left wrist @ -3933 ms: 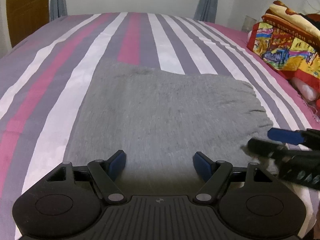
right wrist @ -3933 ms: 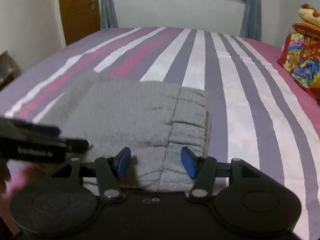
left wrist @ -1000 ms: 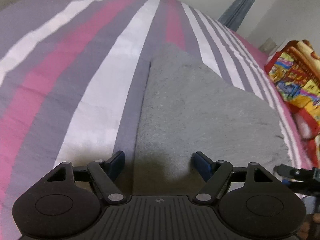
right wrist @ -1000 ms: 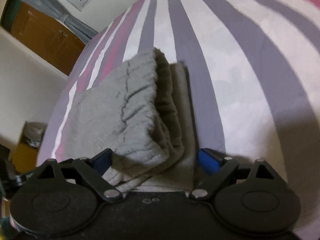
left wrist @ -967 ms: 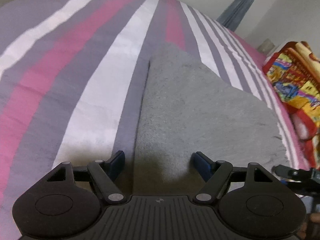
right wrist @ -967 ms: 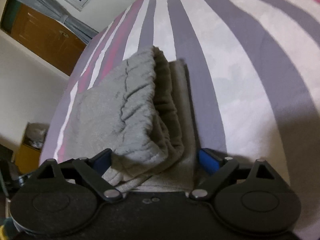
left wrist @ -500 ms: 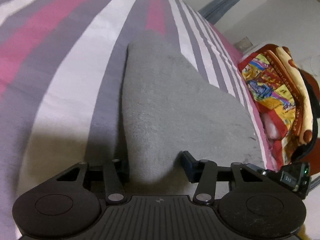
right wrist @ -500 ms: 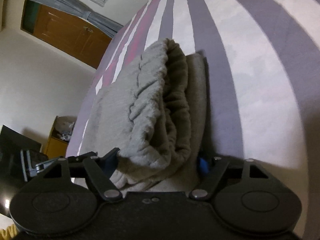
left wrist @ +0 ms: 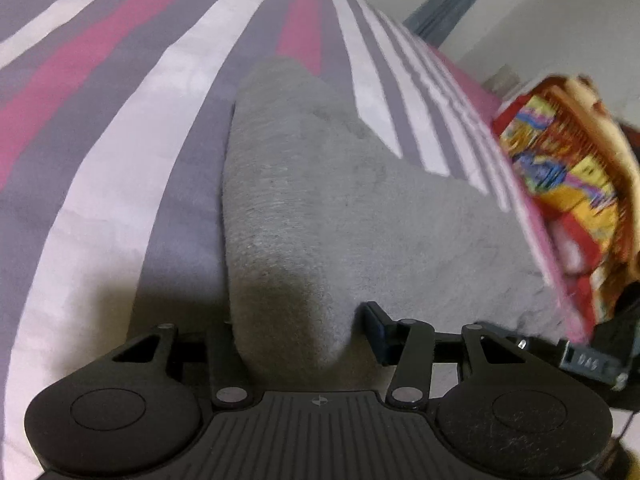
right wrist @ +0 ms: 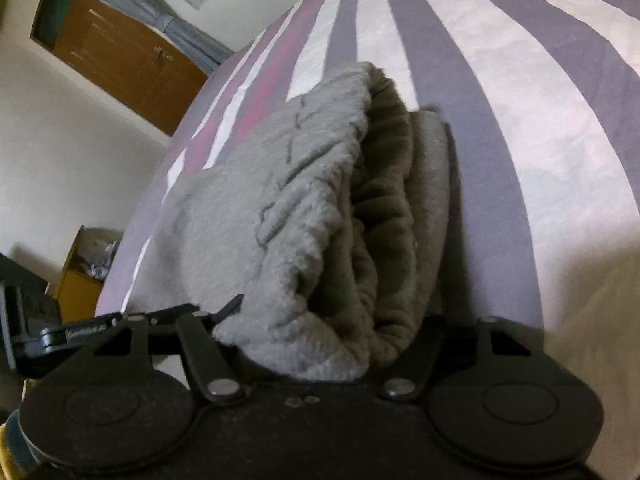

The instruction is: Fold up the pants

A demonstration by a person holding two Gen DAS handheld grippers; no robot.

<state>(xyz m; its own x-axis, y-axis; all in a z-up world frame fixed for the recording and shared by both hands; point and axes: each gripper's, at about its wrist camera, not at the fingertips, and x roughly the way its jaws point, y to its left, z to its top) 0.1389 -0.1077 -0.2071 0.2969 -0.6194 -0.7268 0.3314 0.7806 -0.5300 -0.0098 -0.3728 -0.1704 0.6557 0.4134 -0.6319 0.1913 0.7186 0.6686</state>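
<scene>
Striped bedsheet [left wrist: 132, 184] in pink, white and purple bands filling the left of the left wrist view, running up toward eleven and twelve o'clock. Folded grey pants [left wrist: 320, 200] lying on the bed from centre out toward three o'clock, left folded edge raised into a soft ridge. Left tool [left wrist: 294, 334] low at six o'clock, jaws having just been closing and now pinching that ridge of grey cloth; left finger hidden behind the fabric, blue-padded right finger [left wrist: 374, 322] pressed against its flank. Bright patterned bundle of cloth [left wrist: 568, 176] at three o'clock near the bed's far side, blurred. Part of the other tool's black frame peeking in at four o'clock. In the right wrist view, wooden door [right wrist: 120, 56] at ten o'clock, a yellowish box [right wrist: 82, 270] on the floor at nine o'clock beside the bed. Pants [right wrist: 280, 208] here bunched thick at centre, gathered elastic waistband rolled open toward the camera, stacked layers showing on its right side, the same striped sheet [right wrist: 520, 100] spreading toward one and three o'clock. Right tool [right wrist: 320, 344] at six o'clock, jaws having just been closing around the waistband bundle; both fingertips buried under the cloth, fabric bulging out between them, gripped on the pants.
</scene>
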